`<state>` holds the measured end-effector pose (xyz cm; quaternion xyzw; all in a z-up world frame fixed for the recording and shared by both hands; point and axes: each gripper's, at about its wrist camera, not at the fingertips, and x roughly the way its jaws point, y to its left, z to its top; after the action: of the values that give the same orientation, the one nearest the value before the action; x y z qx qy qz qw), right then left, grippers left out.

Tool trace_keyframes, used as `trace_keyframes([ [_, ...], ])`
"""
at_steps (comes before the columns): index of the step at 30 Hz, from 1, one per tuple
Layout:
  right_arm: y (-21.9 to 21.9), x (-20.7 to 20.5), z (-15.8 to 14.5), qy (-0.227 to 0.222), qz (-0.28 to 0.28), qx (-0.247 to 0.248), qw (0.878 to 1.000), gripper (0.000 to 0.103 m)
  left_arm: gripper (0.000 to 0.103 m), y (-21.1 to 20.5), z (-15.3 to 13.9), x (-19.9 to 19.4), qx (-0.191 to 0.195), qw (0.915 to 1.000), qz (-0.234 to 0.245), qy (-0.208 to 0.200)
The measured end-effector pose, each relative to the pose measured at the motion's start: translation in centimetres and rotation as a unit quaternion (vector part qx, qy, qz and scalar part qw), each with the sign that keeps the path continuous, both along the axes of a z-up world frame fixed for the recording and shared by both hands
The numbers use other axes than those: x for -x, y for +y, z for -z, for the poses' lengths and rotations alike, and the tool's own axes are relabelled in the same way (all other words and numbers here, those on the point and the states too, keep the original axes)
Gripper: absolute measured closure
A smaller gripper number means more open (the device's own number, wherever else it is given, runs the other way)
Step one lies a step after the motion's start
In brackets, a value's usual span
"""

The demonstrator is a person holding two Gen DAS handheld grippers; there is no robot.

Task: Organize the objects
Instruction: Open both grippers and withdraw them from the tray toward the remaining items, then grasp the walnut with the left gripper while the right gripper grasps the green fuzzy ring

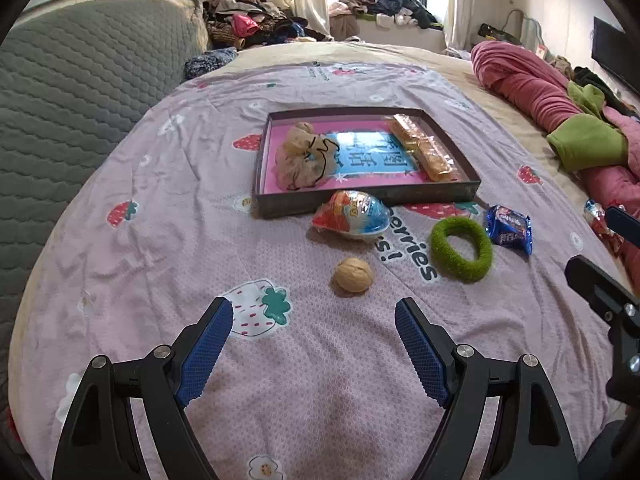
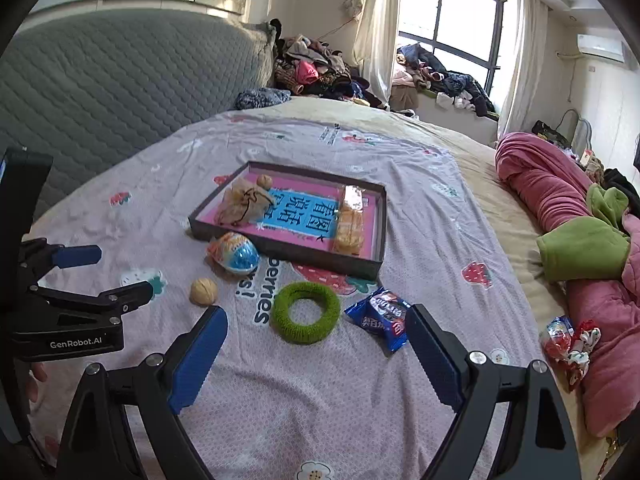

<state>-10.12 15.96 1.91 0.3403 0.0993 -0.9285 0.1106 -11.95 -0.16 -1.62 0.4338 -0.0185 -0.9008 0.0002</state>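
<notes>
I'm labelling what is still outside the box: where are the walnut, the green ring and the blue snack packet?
walnut (image 1: 353, 275), left wrist view, shell centre
green ring (image 2: 305, 312), right wrist view, fuzzy band, near side
blue snack packet (image 2: 382, 317), right wrist view, wrapper middle

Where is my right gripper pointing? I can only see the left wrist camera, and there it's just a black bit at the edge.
Observer: The right gripper is open and empty. The green ring lies just ahead of it, between its fingers.
Operator: Is anything next to the pink blanket?
Observer: Yes, a patterned cloth piece lies beside a red snack pack, right against the pink blanket.
Operator: Does my left gripper have writing on it?
Observer: Yes, the left gripper has GenRobot.AI printed on its side.
</notes>
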Motion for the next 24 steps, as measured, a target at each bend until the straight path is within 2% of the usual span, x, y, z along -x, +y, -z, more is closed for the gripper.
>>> trace_keyframes([
  [13,-2.1,2.0,4.8,-0.016,-0.019,-0.073,0.997,0.013,0.019,0.4,3.3,2.2,-0.001,0.9998,0.009,-0.018],
  [24,-2.1,4.6,7.4,-0.044,-0.021,-0.067,0.997,0.014,0.019,0.4,5.2,4.8,-0.010,0.9994,0.010,-0.033],
])
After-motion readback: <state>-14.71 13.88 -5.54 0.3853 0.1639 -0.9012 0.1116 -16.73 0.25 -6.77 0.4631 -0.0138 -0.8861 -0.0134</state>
